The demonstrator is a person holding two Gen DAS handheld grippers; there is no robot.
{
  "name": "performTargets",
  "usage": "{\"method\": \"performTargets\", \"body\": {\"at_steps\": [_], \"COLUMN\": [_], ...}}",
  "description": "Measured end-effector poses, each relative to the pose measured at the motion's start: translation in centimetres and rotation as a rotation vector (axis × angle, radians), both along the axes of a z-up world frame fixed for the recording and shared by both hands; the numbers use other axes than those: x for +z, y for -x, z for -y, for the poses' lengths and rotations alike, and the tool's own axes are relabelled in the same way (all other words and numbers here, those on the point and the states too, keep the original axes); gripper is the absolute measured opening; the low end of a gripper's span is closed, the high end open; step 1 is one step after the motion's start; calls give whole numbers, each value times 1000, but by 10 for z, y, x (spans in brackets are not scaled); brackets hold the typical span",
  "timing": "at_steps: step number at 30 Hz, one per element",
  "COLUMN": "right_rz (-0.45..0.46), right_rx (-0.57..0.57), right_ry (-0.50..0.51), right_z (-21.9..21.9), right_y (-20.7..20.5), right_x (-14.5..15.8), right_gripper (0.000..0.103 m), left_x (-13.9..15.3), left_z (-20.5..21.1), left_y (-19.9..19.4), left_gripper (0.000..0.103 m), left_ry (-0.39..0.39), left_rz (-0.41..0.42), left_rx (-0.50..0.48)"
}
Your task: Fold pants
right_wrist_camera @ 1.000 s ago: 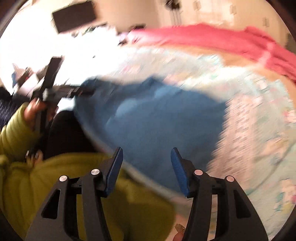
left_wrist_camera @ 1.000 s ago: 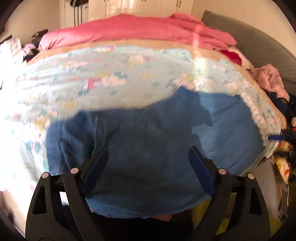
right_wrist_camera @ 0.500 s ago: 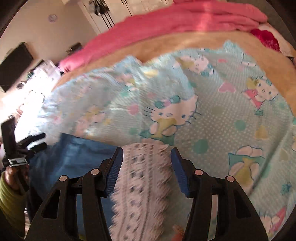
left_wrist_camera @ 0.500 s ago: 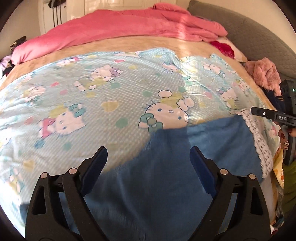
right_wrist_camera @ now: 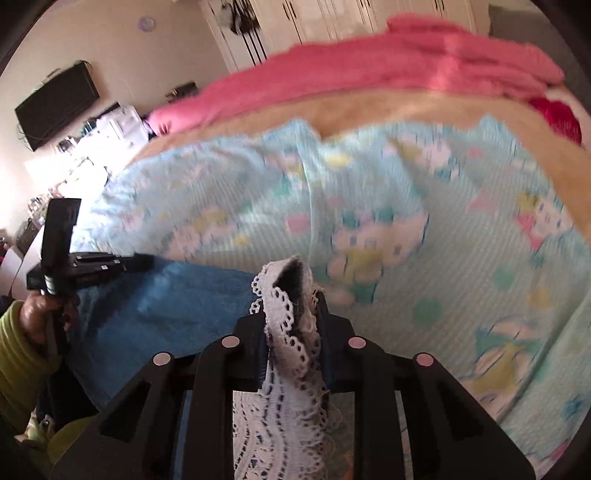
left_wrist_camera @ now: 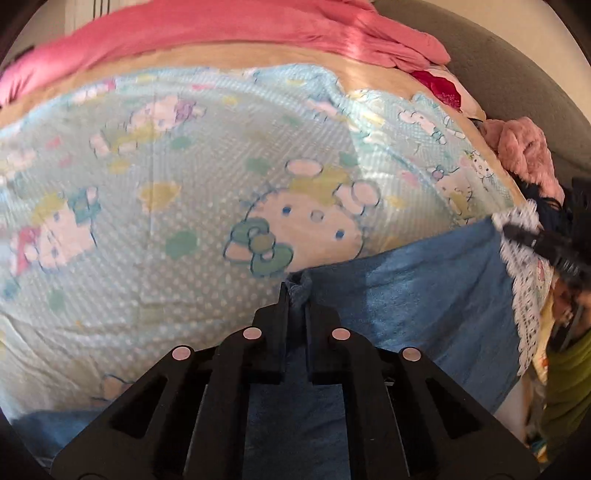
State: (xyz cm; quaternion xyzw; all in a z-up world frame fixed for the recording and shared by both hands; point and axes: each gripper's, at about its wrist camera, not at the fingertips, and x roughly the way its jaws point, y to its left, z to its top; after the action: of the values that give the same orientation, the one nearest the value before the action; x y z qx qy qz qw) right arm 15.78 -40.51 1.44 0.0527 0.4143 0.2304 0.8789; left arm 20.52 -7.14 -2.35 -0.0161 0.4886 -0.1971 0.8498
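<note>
We see the blue pants (left_wrist_camera: 424,288) lying at the near edge of the bed (left_wrist_camera: 184,206), our left claw (left_wrist_camera: 296,295) having just closed to pinch their hem, and our right claw (right_wrist_camera: 293,314) having just closed on their white lace trim (right_wrist_camera: 291,354).

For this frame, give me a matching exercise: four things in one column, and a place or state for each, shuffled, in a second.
Things:
1. left gripper
2. right gripper
3. pink blanket
4. black screen

Places or states:
A. bunched along the far side of the bed
B. shut on the white lace trim
C. mounted on the wall
D. shut on plain blue pants fabric

Pairs: 1-D, 2-B, 3-A, 4-C
</note>
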Motion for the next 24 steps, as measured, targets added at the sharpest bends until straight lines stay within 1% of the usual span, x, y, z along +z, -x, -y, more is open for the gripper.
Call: {"method": "performTargets", "body": {"at_steps": [2,3,5,7,10,11,12,13,14,16,17,18,19,20,21,22,23,24], "right_rz": [29,31,3,-39,-93,-108,-113,-109,-101,-51,-9,46,83,107,121,137,142,144], "right_rx": [-3,-5,-17,-26,-40,-48,-53,-83,-99,-142,-167,-176,-171,-161,-148,-118,-81,-56], "right_ry": [23,36,58,83,136,139,139,142,145,160,181,192,190,186,181,176,174,176], "right_z": [-2,-3,-5,-9,-13,-13,-12,-8,-6,0,1,2,0,-3,-6,-14,-24,-32], "right_y": [-8,-13,-30,-42,-54,-56,-56,-54,-52,-40,-30,-16,-3,8,16,29,40,47], "right_x": [9,10,3,-9,-32,-38,-41,-41,-38,-24,-14,-1,8,13,17,20,21,20], "right_gripper": [21,21,21,21,24,26,31,35,38,44,52,55,56,59,62,62,62,62], "left_x": [16,19,20,12,-6,-10,-14,-15,-12,1,10,16,26,34,41,48,51,54], "left_z": [2,3,4,7,4,3,1,-3,-9,-21,-29,-36,-47,-56,-65,-74,-79,-86], "left_y": [-3,-6,-15,-24,-32,-32,-30,-27,-22,-10,-1,8,21,31,42,55,63,76], "left_gripper": [1,1,1,1,3,9,12,17,25,34,38,41,51,56,56,59,65,67], "left_ry": [-18,-24,-34,-61,-48,-49,-57,-54,-41,-26,-33,-49,-84,-104,-101,-96,-109,-162], "left_rz": [53,62,60,42,6,4,11,20,25,51,71,88,115,131,148,173,186,205], "left_rx": [0,1,10,15,38,45,54,59,70,88,99,112,143,171,186,197,204,221]}}
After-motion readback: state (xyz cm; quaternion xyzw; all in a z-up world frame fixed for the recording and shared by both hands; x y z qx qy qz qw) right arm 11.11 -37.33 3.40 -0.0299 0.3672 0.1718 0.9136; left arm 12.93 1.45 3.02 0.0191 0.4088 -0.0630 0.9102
